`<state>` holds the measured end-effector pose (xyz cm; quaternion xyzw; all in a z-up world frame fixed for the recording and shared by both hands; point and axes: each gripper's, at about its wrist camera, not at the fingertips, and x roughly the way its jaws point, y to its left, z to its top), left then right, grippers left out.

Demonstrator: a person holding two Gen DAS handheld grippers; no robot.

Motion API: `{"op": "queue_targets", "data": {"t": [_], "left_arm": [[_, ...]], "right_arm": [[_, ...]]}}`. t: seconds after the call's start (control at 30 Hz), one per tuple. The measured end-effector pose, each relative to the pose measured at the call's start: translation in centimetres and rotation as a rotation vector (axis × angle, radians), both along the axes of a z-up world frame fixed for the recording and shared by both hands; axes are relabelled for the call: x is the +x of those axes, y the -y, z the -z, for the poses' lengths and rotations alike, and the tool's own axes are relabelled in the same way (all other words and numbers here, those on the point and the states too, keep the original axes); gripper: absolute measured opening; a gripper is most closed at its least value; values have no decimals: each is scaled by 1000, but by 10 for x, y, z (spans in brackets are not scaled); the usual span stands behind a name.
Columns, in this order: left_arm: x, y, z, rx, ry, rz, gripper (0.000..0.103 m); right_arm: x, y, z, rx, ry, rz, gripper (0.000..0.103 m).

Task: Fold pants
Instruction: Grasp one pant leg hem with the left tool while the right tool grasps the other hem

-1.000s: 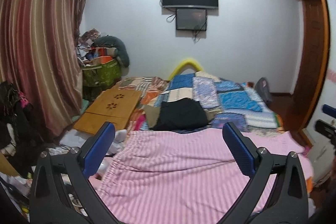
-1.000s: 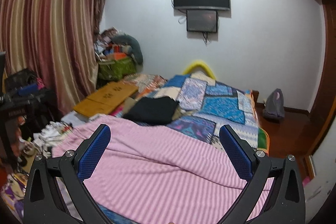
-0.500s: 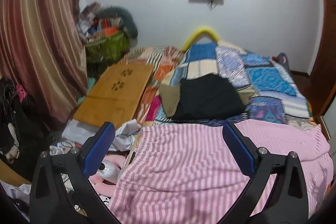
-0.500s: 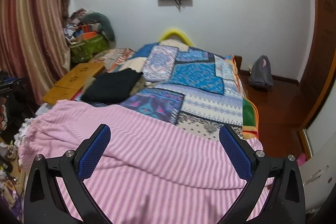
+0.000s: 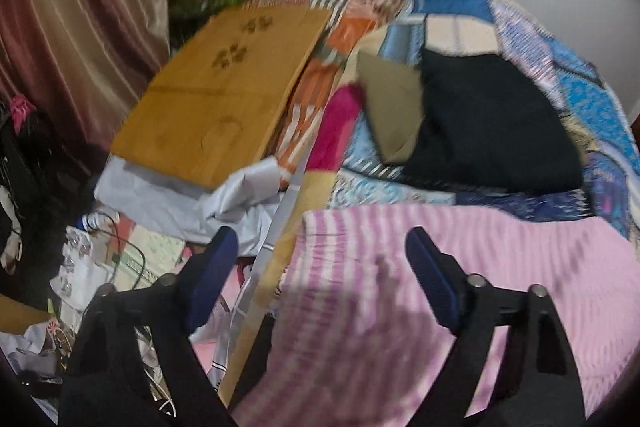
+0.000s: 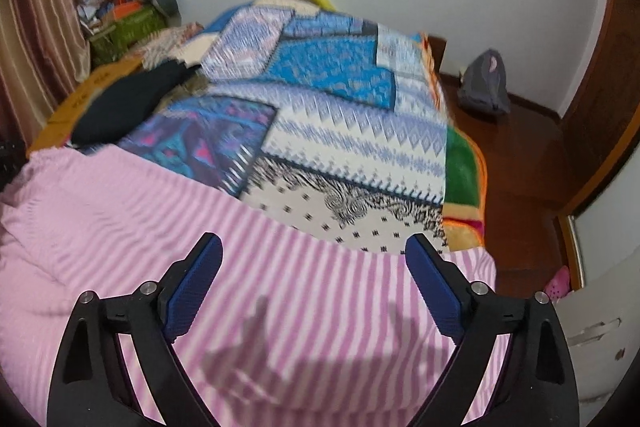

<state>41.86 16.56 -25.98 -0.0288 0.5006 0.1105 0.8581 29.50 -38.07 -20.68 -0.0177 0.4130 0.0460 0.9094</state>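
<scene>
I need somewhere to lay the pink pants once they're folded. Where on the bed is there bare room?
The patchwork quilt lies bare between the pink striped pants and the far wall, right of the black garment. The bed's left side is crowded: black garment, tan cloth, wooden board, and floor clutter beyond.

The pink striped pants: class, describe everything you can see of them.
The pink striped pants are soft fabric with pink and white stripes, spread fairly flat across the near end of the bed over the patchwork quilt. A gathered edge, probably the waistband, lies near the bed's left edge. Gripper shadows fall on them; nothing grips them.
</scene>
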Motion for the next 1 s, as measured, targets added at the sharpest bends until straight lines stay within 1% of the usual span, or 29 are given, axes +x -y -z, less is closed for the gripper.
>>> {"op": "queue_targets", "data": {"t": [0.07, 0.13, 0.17, 0.2, 0.3, 0.37, 0.4, 0.5, 0.57, 0.6, 0.67, 0.73, 0.87, 0.9, 0.97, 1.0], "left_arm": [[2, -7, 13, 1, -35, -14, 82], [6, -16, 29, -9, -69, -29, 77], [6, -17, 34, -24, -82, -32, 75], [8, -21, 41, -61, -99, -35, 74], [9, -28, 52, -129, -115, -50, 72], [10, -27, 56, -146, -113, -50, 67], [10, -25, 57, -145, -111, -45, 66], [10, -18, 58, -115, -99, -33, 61], [11, -14, 57, -90, -90, -27, 53], [11, -14, 56, -78, -85, -30, 51], [10, -13, 55, -56, -84, -33, 44], [8, -13, 53, -40, -77, -34, 41], [6, -13, 51, -9, -68, -52, 37], [6, -11, 50, 4, -68, -54, 36], [6, -7, 49, 35, -70, -50, 34], [6, -4, 48, 58, -71, -44, 33]], "right_arm": [[10, 8, 13, -15, -38, -5, 90], [16, 23, 25, -27, -65, 28, 90], [18, 31, 30, -28, -76, 51, 90], [17, 44, 34, -28, -83, 84, 90], [11, 80, 40, -41, -91, 163, 90], [7, 99, 44, -53, -95, 206, 90], [4, 111, 45, -53, -101, 226, 90], [-3, 140, 49, -41, -119, 279, 90], [-5, 155, 54, -18, -125, 309, 90], [-4, 163, 56, 9, -129, 323, 90], [3, 170, 64, 43, -144, 338, 90], [13, 177, 72, 48, -166, 354, 90], [38, 184, 93, 60, -211, 331, 90], [42, 185, 98, 75, -222, 319, 90], [49, 191, 108, 148, -250, 301, 88], [53, 196, 114, 208, -268, 300, 83]]}}
